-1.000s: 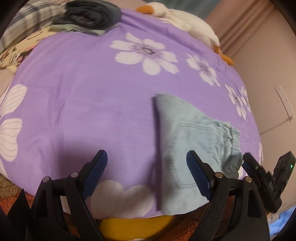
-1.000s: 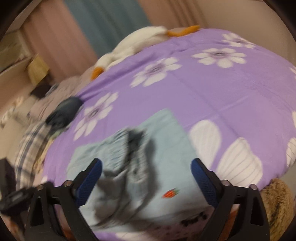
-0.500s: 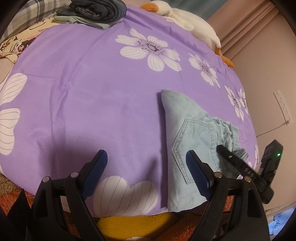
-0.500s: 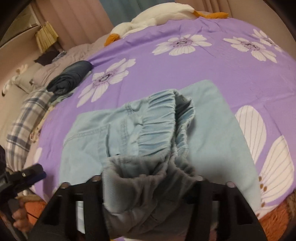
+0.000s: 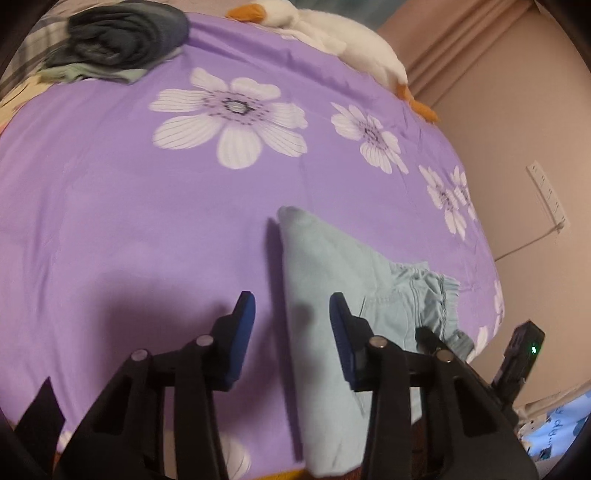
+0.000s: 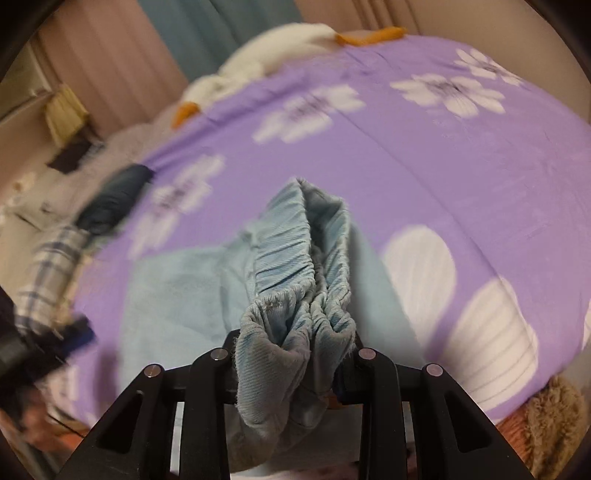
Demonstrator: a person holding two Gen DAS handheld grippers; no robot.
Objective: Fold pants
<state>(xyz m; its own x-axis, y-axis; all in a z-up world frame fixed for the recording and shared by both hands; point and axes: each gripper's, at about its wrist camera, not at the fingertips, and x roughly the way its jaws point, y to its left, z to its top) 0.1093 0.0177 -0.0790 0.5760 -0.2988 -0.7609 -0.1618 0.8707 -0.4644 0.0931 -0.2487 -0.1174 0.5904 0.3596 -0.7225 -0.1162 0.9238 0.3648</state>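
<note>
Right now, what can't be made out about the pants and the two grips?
- Right gripper pads: right wrist view, buried in the bunched waistband.
- Left gripper: left wrist view, whether its pads touch the pants edge; blur.
- Pants' near end: both views, cut off by the bottom edge and gripper frames.

Purple bedspread [image 5: 155,206] with big white flowers fills the frame, spread smooth across the bed. At its far edge lies a white plush goose [image 5: 343,33] with an orange beak. Dark rolled clothes [image 5: 125,33] sit in the far corner, on a plaid cloth [image 6: 48,266]. Beyond, a teal curtain [image 6: 221,29] hangs between pinkish drapes [image 6: 110,59]. A beige wall [image 5: 517,122] carries a white socket strip [image 5: 546,195] with a cable trailing down. Warm, dim indoor light.
</note>
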